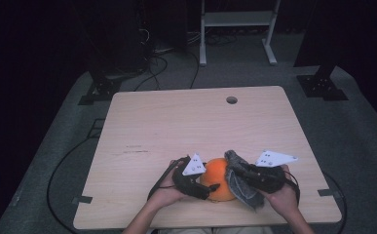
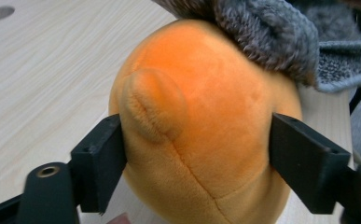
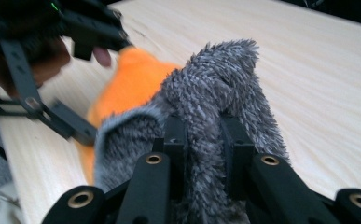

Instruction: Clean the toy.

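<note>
Here the orange plush toy [image 1: 218, 176] sits on the bench [image 1: 176, 126] near its front edge, between the two hands, and much of it is covered: in the high view the left tongs [image 1: 206, 187] cross its left flank and a grey fuzzy cloth [image 1: 238, 181] drapes over its right side. In the left gripper view the toy's underside is cut off by the frame, the grey fuzzy cloth [image 2: 281, 37] caps its top, and the left tongs [image 2: 194, 158] are clenched on its body, one black jaw pressing each flank. In the right gripper view the right tongs [image 3: 204, 140] are clenched on a fold of the cloth [image 3: 215, 84], whose pile swallows the jaw tips; the orange plush toy [image 3: 131, 84] peeks out behind it and the left tongs are blurred at upper left. What the toy depicts is hard to make out. Beyond the toy the bench lies open up to the round cable hole [image 1: 232, 100] near the far edge; the front edge is just under the wrists.
</note>
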Available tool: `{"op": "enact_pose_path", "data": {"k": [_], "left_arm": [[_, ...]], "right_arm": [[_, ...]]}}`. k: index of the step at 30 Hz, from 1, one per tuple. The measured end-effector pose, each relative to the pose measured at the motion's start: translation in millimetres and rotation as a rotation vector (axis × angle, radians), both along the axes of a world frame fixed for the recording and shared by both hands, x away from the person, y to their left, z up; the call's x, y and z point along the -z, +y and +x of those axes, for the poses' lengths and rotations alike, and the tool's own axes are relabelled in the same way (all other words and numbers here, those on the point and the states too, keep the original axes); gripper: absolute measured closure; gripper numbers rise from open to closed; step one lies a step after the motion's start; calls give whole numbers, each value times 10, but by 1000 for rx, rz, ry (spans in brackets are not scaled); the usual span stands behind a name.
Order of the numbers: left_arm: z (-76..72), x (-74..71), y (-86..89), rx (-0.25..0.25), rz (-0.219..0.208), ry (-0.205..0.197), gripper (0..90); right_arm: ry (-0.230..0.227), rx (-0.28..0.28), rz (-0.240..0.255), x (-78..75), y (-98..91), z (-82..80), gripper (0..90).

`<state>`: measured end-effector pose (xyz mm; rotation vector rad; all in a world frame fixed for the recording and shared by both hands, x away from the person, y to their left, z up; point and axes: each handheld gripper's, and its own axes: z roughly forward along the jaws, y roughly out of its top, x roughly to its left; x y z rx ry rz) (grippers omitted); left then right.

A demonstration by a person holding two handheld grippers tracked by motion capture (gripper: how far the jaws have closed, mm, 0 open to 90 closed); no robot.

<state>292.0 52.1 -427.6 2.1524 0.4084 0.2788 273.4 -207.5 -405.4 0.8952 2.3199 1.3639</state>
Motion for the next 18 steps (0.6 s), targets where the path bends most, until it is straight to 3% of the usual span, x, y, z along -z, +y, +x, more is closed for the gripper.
{"op": "enact_pose_path", "data": {"k": [3, 6, 9, 12, 15, 18], "left_arm": [[-103, -15, -64, 54, 28, -76, 237], [-175, -32, -102, 90, 74, -133, 238], [-171, -26, -96, 95, 72, -136, 239], [-164, -13, -102, 88, 56, -132, 242], [-173, -20, -123, 93, 66, -142, 242], [-197, -13, -143, 114, 64, -150, 242]], "right_arm": [[-17, -46, 46, -97, 63, -65, 747], [-45, -71, 15, -147, 177, -115, 747], [-52, -73, -4, -135, 185, -118, 747], [-34, -37, -21, -100, 93, -55, 748], [-9, 1, -15, -86, 5, -1, 748], [-31, -11, 5, -158, 51, -69, 748]]}}
